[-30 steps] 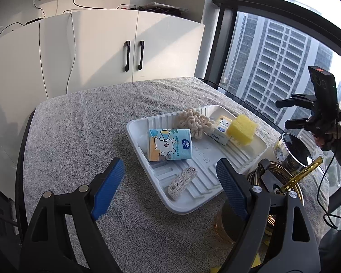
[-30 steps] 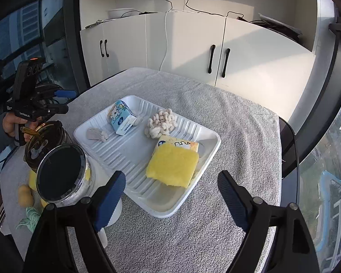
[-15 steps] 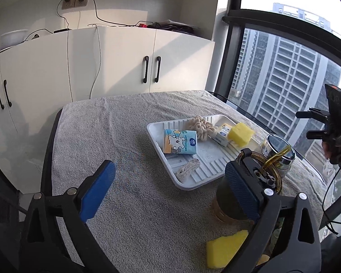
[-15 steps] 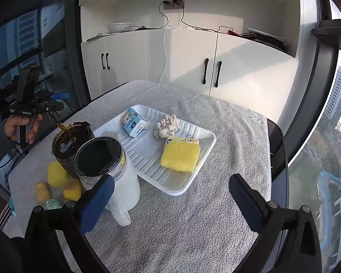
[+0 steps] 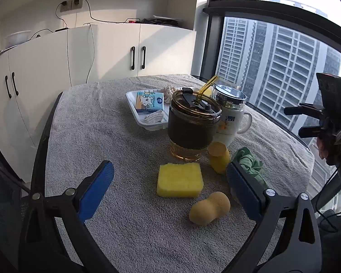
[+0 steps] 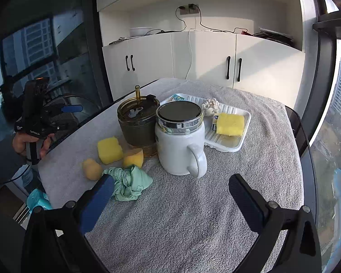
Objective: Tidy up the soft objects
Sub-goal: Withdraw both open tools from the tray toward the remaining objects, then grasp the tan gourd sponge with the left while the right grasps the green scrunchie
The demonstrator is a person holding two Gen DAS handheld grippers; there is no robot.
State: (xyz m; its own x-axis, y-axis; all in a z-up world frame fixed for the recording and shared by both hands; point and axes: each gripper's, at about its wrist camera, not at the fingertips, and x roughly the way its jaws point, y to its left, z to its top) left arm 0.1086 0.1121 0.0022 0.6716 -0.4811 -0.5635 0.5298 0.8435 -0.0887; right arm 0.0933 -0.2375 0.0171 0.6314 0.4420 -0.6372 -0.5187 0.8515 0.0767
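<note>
A white tray [image 5: 134, 104] on the grey towel holds a blue tissue pack [image 5: 149, 100], a cream knotted rope toy [image 6: 210, 106], a small woven piece [image 5: 151, 117] and a yellow sponge [image 6: 230, 124]. Near me lie a second yellow sponge [image 5: 180, 179], a peanut-shaped yellow sponge [image 5: 209, 208], a round yellow sponge [image 5: 218, 157] and a green cloth [image 6: 129, 182]. My left gripper [image 5: 170, 184] is open and empty, raised above the second sponge. My right gripper [image 6: 170, 193] is open and empty, raised near the cloth.
A dark tumbler with a straw [image 5: 192, 125] and a white lidded mug [image 6: 180, 141] stand between the loose items and the tray. White cabinets [image 5: 116, 54] stand behind the table. Windows flank the table. A teal object [image 6: 36, 201] sits below the table edge.
Both grippers have pulled back and away from the tray. The tumbler, mug and loose sponges and cloth have come into view in front of the tray.
</note>
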